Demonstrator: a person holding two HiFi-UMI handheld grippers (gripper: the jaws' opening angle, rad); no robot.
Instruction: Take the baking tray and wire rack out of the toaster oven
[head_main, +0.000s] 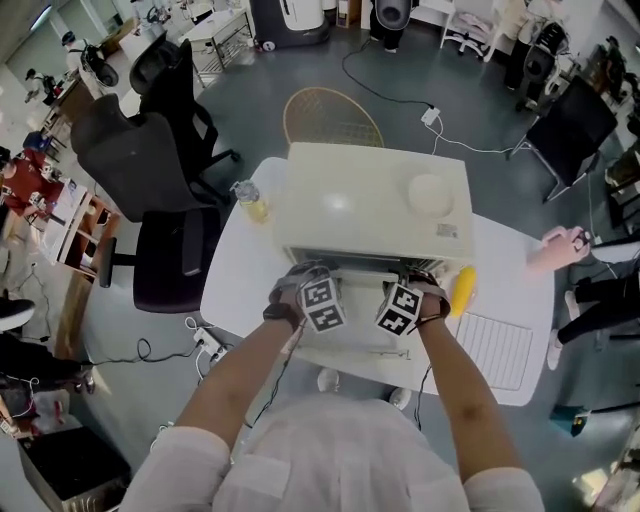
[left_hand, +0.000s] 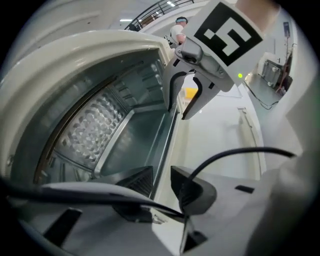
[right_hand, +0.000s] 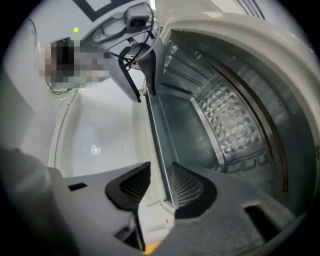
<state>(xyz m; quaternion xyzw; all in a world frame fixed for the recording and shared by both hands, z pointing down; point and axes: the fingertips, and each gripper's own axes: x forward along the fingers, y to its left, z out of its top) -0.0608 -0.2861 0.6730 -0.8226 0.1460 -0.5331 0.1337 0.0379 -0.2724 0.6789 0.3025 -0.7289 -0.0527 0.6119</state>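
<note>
Both pairs of jaws stand apart: left hand-held gripper (left_hand: 161, 179) and right hand-held gripper (right_hand: 161, 181) straddle the front lip of the baking tray (left_hand: 131, 146), inside the toaster oven (head_main: 375, 200) at twelve o'clock. Best to clamp evenly, then draw it level toward six o'clock.

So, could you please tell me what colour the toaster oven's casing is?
Cream white; the toaster oven shows it best in the head view.
</note>
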